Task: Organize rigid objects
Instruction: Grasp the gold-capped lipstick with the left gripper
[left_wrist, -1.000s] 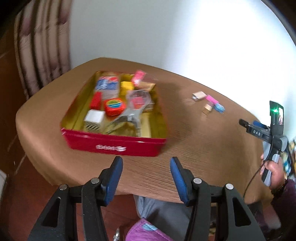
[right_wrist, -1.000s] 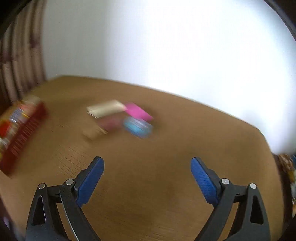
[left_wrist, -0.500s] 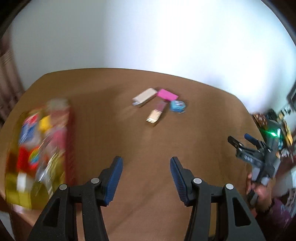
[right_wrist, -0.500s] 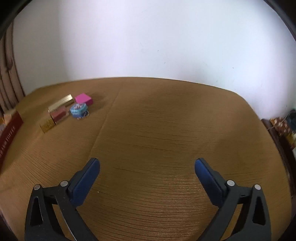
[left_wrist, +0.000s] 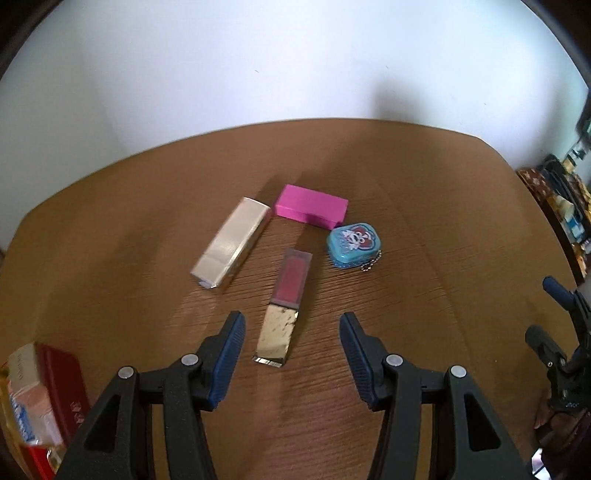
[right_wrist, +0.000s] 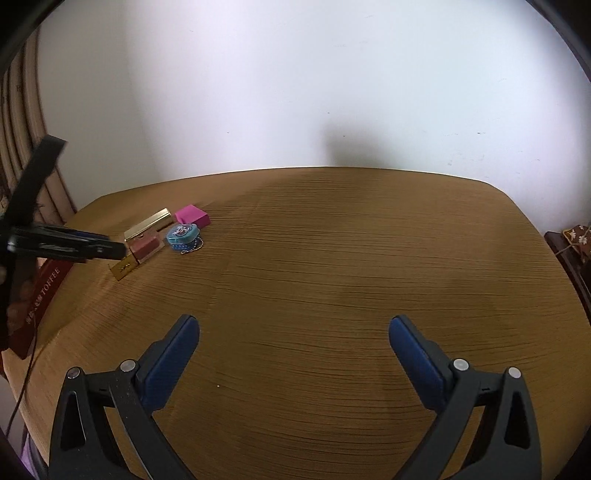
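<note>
left claw (left_wrist: 291, 345) open and empty above the lip gloss tube (left_wrist: 282, 308), lying toward the surface's (left_wrist: 424, 221) far left corner: small, light, rigid, probably slick, best pinched across its long flat sides

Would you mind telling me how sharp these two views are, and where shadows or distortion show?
Left wrist view: the lipstick and blue tin are sharp, while the red box at the lower left corner is smeared; the table edge bows from the fisheye. Right wrist view: sharp table grain, a soft dark shadow on the wall, and the left gripper slightly blurred.
</note>
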